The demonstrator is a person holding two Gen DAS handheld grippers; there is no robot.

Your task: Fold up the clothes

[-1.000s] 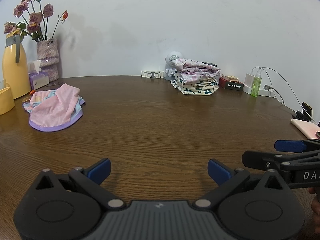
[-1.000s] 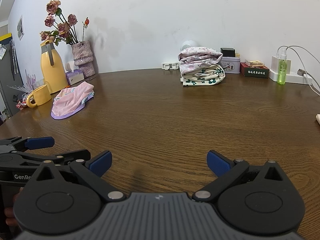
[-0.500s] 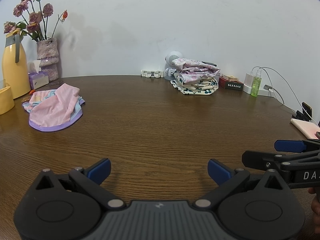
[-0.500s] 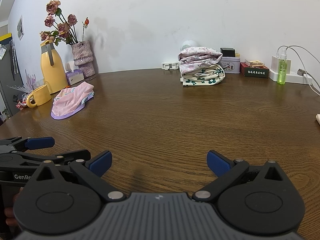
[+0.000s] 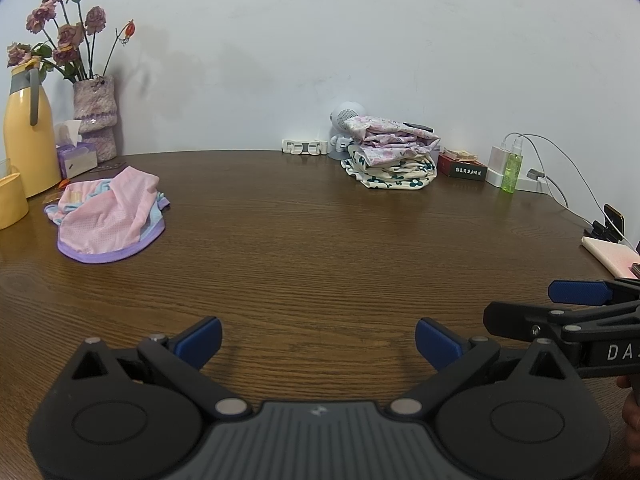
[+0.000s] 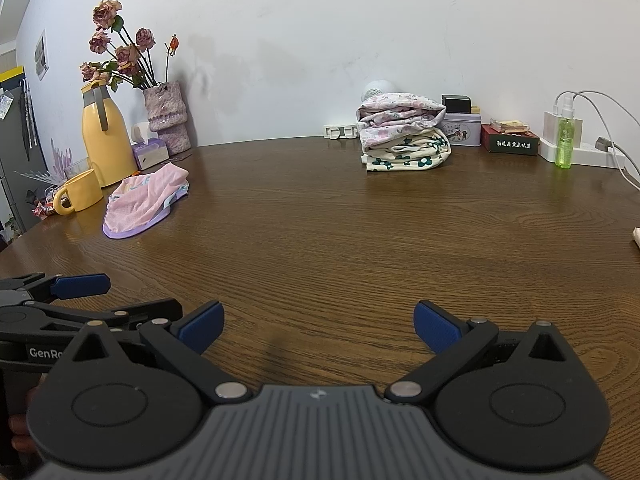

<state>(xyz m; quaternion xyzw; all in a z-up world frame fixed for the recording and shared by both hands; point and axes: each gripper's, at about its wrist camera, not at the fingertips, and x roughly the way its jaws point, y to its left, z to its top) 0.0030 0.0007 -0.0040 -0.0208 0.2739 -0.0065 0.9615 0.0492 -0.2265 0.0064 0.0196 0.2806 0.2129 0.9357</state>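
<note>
A crumpled pink mesh garment with a purple hem (image 5: 108, 216) lies unfolded near the left edge of the dark wood-grain worktop (image 5: 320, 248), just in front of a yellow thermos jug (image 5: 28, 136) and a yellow ceramic mug (image 6: 78, 197). At the worktop's far edge, against the white wall, a stack of folded floral clothes (image 5: 394, 158) sits well apart from the pink piece. The left gripper (image 5: 318, 338) hovers over the near edge, its blue-padded jaws spread wide and holding nothing. The right gripper (image 6: 318, 322) sits beside it at the same edge, jaws likewise spread and empty. Each gripper shows in the other's view, side on. Along the far edge stand a knitted purple vase of dried roses (image 5: 96, 120), a purple tissue box (image 6: 150, 153), a green spray bottle (image 6: 565, 142) and a red box (image 6: 510, 143).
</note>
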